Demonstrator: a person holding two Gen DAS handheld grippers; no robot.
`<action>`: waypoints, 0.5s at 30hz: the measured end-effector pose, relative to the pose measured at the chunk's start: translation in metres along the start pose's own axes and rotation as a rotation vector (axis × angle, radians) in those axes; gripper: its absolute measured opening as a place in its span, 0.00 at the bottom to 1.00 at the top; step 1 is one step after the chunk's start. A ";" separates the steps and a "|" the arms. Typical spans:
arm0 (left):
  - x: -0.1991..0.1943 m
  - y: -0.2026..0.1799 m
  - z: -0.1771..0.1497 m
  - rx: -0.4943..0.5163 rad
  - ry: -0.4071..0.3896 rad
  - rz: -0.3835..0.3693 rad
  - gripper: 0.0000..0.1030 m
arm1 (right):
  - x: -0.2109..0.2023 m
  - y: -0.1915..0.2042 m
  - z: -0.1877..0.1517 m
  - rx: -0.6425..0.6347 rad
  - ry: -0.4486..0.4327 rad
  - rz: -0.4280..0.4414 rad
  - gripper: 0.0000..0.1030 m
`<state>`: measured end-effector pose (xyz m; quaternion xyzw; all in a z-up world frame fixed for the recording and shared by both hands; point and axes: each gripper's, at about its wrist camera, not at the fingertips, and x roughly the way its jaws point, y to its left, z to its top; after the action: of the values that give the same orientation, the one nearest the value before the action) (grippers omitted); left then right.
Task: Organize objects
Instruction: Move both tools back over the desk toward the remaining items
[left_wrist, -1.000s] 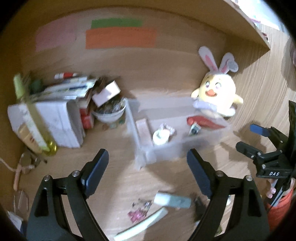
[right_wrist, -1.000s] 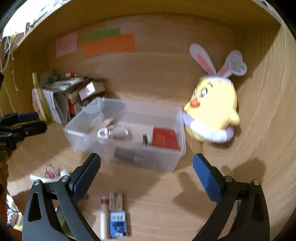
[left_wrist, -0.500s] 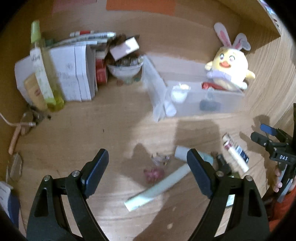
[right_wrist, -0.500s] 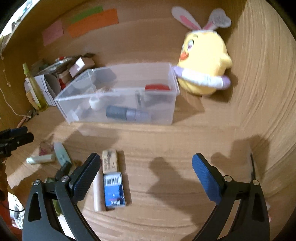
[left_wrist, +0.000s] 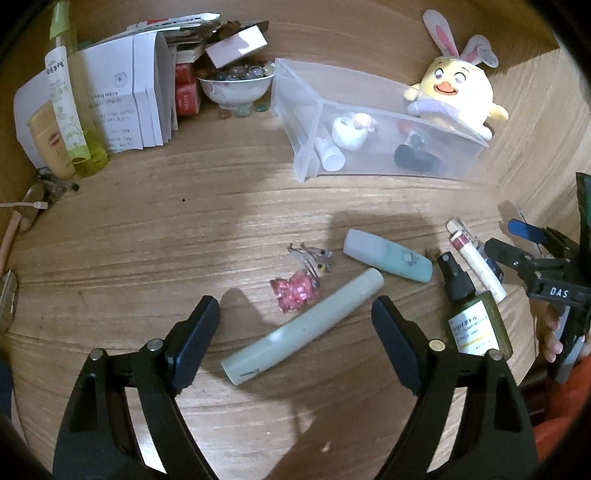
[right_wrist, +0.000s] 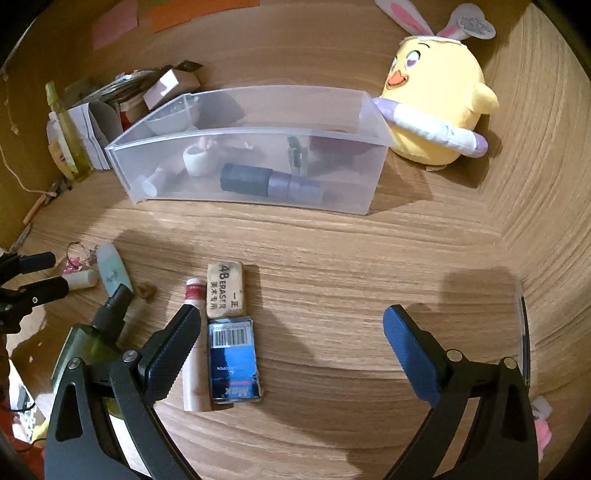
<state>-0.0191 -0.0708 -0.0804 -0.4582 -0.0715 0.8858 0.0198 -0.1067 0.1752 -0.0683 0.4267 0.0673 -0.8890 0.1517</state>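
Left gripper is closing its still-wide jaws around nothing yet, hovering over the pale green smooth plastic tube lying diagonally on the wooden desk; tube likely light, rigid, slippery, so pinch mid-body across its width; right gripper is hanging agape, empty.

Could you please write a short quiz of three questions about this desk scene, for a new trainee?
1. True or false: the eraser lies inside the clear bin.
2. What does the left gripper have between its fingers? A) pale tube B) plush chick C) nothing
3. Fill in: the spray bottle has a ___ cap.

Key:
1. False; it lies on the desk in front of the bin.
2. A, not yet gripped; the jaws are closing.
3. Black.
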 end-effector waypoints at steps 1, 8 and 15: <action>0.001 -0.001 -0.001 0.002 0.006 -0.005 0.76 | 0.000 -0.001 -0.001 0.005 0.004 0.002 0.95; 0.000 -0.008 -0.001 0.028 0.014 -0.030 0.56 | 0.003 0.000 -0.009 -0.002 0.033 0.010 0.88; -0.002 -0.020 -0.004 0.054 0.031 -0.057 0.47 | 0.005 0.007 -0.014 -0.032 0.050 0.020 0.87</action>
<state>-0.0157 -0.0507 -0.0780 -0.4691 -0.0602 0.8792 0.0584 -0.0970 0.1711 -0.0812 0.4471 0.0808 -0.8752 0.1658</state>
